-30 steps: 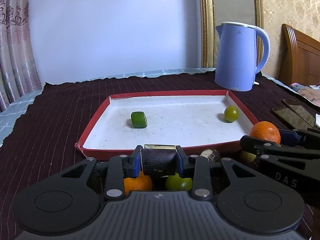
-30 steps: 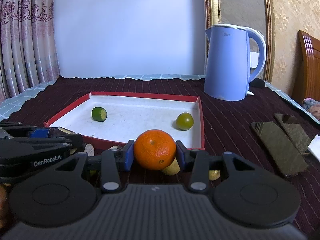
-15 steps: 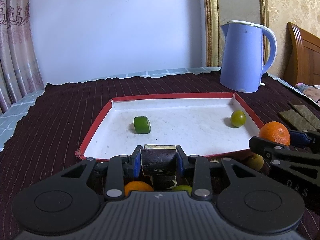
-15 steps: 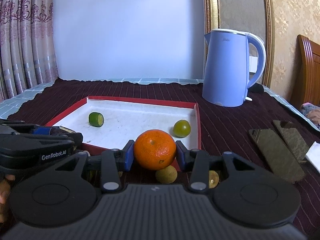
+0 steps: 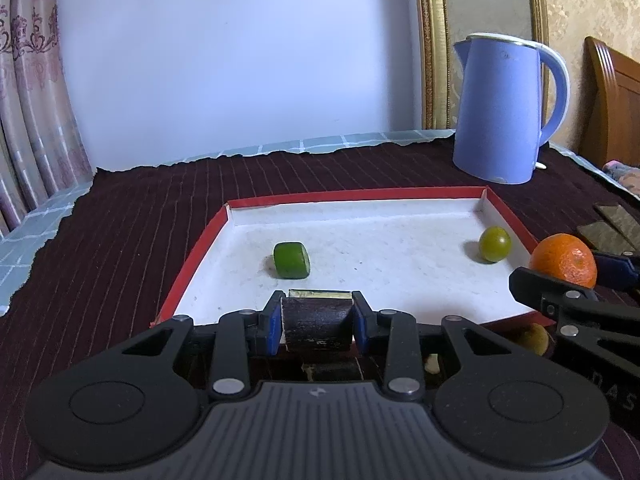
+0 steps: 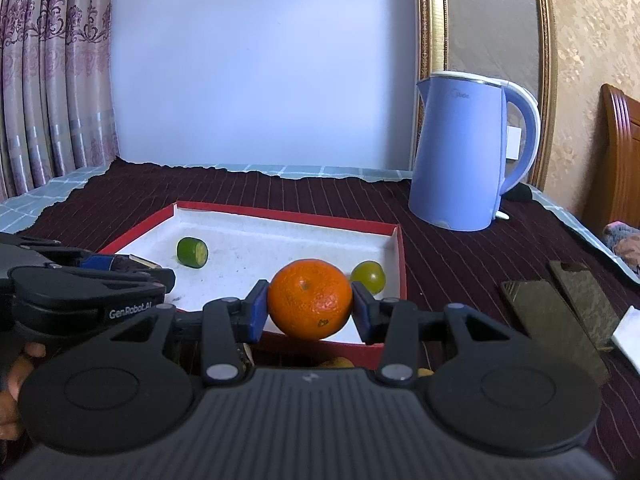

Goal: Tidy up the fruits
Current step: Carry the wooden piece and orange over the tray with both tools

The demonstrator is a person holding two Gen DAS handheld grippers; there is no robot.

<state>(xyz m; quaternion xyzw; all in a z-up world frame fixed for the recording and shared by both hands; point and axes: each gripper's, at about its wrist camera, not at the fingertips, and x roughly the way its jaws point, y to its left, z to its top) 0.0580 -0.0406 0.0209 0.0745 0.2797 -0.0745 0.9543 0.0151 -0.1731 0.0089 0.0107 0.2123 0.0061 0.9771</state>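
Note:
My left gripper [image 5: 317, 322] is shut on a dark purple-brown chunk [image 5: 317, 325], held above the near edge of the red-rimmed white tray [image 5: 400, 193]. My right gripper [image 6: 308, 306] is shut on an orange [image 6: 308, 299], held above the tray's near rim [image 6: 320, 346]; the orange also shows in the left wrist view [image 5: 563, 259]. In the tray lie a cut green fruit piece [image 5: 291, 260] and a round green fruit [image 5: 495, 244]. Small brownish fruits [image 5: 535, 338] lie on the cloth in front of the tray, mostly hidden.
A blue kettle [image 6: 468, 152] stands behind the tray on the right. Two dark phones [image 6: 556, 308] and a white object [image 6: 628, 334] lie on the cloth at right. A dark striped cloth [image 5: 132, 216] covers the table. Curtains hang left; a wooden headboard stands right.
Both grippers have risen and moved forward toward the tray, each holding its piece. The loose fruits on the cloth have dropped out of sight below the grippers.

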